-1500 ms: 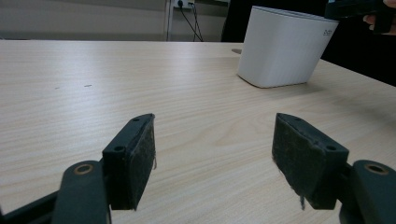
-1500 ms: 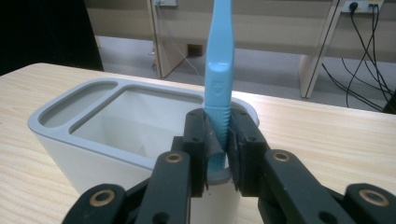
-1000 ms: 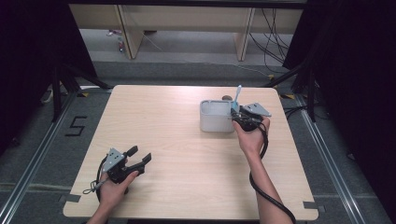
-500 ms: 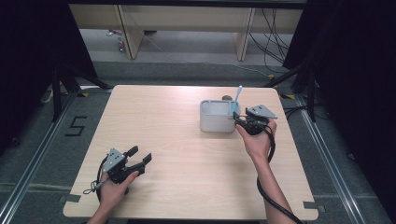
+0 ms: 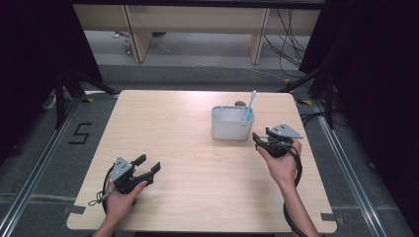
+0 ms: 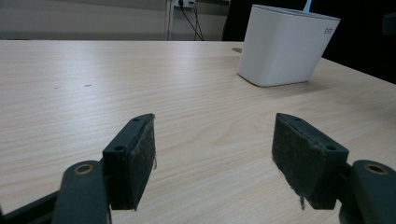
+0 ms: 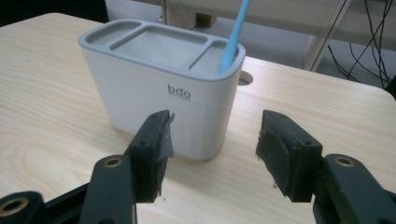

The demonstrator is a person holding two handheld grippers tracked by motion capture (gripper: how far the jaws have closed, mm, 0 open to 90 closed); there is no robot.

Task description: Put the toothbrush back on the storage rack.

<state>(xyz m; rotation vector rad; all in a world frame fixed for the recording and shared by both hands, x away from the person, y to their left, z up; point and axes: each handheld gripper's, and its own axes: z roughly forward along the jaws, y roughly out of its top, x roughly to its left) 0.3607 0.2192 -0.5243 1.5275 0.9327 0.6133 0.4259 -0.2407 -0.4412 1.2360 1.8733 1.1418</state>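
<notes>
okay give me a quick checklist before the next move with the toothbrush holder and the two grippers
1. Blue toothbrush stands in an end slot of the white holder: ok.
2. Right gripper free of the toothbrush, jaws just opened, nothing between them: ok.
3. Holder upright on the table: ok.
4. Left gripper open and holding nothing: ok.
5. Toothbrush head seated at the slot's bottom: cannot tell.

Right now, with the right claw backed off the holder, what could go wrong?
1. The blue toothbrush leans out of the end compartment of the white holder; it might tip or get caught if a hand sweeps past.
2. The right claw, jaws just opened and empty, sits close to the holder's corner; a forward nudge could shove it.
3. The holder stands toward the far end of the table; a push that way moves it nearer that edge.
</notes>
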